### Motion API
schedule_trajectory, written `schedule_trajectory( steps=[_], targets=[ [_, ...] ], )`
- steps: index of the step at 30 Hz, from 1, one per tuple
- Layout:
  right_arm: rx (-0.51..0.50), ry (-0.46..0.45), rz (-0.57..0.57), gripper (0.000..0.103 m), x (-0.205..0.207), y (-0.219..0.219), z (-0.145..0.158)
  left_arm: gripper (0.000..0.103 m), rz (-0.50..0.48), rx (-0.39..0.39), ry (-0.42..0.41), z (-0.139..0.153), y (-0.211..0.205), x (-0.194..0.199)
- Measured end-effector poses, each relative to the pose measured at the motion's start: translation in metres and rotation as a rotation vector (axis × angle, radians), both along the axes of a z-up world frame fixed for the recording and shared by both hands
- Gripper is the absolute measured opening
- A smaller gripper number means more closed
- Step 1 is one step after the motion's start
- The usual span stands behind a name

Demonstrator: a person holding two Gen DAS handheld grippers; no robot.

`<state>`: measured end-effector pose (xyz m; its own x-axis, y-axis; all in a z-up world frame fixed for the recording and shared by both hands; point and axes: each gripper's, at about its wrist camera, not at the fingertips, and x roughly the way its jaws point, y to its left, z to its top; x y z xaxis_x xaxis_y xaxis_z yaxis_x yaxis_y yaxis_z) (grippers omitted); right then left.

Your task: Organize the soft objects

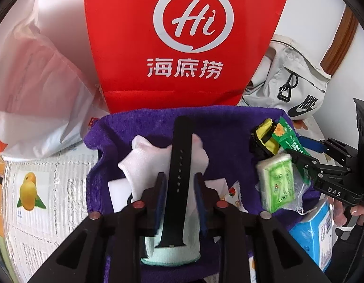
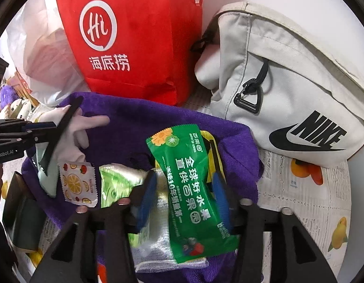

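Observation:
A purple towel [image 1: 125, 127] [image 2: 134, 118] lies on the table. My left gripper [image 1: 180, 184] is shut on a black watch strap [image 1: 180, 155] and a white sock [image 1: 146, 158] with a mint cuff, above the towel. It shows at the left in the right wrist view [image 2: 44, 126]. My right gripper [image 2: 185, 184] is shut on a green snack packet [image 2: 189, 184] together with a clear wrapper [image 2: 153, 243]. It shows at the right in the left wrist view [image 1: 297, 158], where a green tissue pack [image 1: 277, 184] hangs by it.
A red paper bag [image 1: 182, 40] [image 2: 134, 47] stands behind the towel. A white plastic bag [image 1: 35, 94] sits left, a grey Nike bag [image 2: 288, 82] [image 1: 297, 80] right. A fruit-print sachet [image 2: 78, 182], a yellow-black item [image 1: 264, 136] and a blue box [image 1: 316, 231] lie nearby.

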<state>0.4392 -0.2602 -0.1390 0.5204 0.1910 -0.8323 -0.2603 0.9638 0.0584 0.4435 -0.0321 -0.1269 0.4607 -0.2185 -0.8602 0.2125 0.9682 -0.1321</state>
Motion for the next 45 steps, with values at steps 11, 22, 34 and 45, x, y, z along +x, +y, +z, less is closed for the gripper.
schedule_trajectory(
  steps=[11, 22, 34, 45],
  targets=[
    [0.008, -0.063, -0.052, 0.082, -0.036, -0.010, 0.036, 0.062, 0.062, -0.002, -0.011, 0.024, 0.016, -0.034],
    [0.086, -0.114, -0.123, 0.092, -0.121, -0.017, 0.087, 0.069, 0.098, 0.016, -0.076, 0.064, 0.024, -0.115],
    [0.082, -0.177, -0.217, 0.101, -0.246, -0.017, 0.116, 0.099, 0.105, 0.009, -0.130, 0.094, 0.022, -0.222],
    [0.083, -0.213, -0.279, 0.101, -0.339, -0.020, 0.126, 0.099, 0.146, 0.060, -0.188, 0.106, 0.013, -0.311]
  ],
)
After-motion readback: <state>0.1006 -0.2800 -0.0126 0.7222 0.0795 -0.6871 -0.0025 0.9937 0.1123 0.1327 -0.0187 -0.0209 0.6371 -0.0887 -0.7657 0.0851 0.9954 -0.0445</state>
